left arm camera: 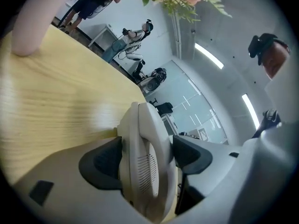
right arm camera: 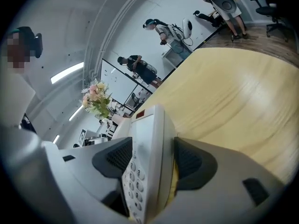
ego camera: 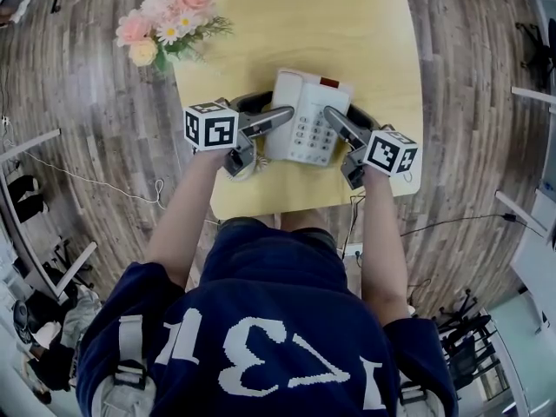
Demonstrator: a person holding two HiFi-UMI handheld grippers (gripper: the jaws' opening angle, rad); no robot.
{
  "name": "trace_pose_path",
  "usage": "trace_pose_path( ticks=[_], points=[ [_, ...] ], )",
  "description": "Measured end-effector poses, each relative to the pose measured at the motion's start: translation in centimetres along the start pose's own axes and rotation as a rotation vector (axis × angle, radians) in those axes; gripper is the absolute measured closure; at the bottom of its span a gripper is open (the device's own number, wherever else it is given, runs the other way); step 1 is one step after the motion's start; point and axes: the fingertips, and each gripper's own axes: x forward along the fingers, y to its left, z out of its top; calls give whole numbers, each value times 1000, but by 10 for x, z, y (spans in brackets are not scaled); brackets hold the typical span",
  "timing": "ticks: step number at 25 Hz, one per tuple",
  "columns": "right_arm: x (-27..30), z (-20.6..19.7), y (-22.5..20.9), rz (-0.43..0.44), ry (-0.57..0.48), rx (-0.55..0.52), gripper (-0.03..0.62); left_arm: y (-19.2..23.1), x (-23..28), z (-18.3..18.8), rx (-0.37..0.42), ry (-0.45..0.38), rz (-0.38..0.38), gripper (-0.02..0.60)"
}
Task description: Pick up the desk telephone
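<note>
A white desk telephone (ego camera: 306, 115) with a keypad and a red patch lies near the front edge of the light wooden table (ego camera: 347, 33). My left gripper (ego camera: 282, 115) reaches in over the phone's left side. In the left gripper view its jaws (left arm camera: 147, 155) stand wide on either side of the handset (left arm camera: 142, 139), with a thin gap at one pad. My right gripper (ego camera: 334, 115) comes in from the right. Its jaws (right arm camera: 152, 160) straddle the keypad edge of the phone (right arm camera: 149, 143) and stand wide, not pressing on it.
A bunch of pink and white flowers (ego camera: 169, 16) stands at the table's far left corner. The table's front edge lies just under both grippers. Cables trail over the wooden floor (ego camera: 95, 181). Other people (right arm camera: 140, 69) stand in the room beyond.
</note>
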Motion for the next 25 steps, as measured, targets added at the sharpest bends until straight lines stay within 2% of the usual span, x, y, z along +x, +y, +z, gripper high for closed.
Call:
trace_pose_path(
  ticks=[4,6,9,14,18,25],
  points=[
    [5,-2,-2,-20,-27,13,339,4,3,-3,-97,7,-69,236],
    [5,-2,-4,-30,-38,21,339,4,3,-2,-104,-4,-90,235],
    [4,-1,-4,-32,-63,33,341,3,0,-1,-99,-50,-64,236],
    [-3,1,5,-22,-126,1,341,-7,-4,-2,15,-18,-18,236],
    [-10,9,23,-18,-153,-89,342,-20,-13,0,82,-24,-9,238],
    [-29,50,66,34,-239,-220,344,-59,-29,32,158,-112,-6,242]
  ],
)
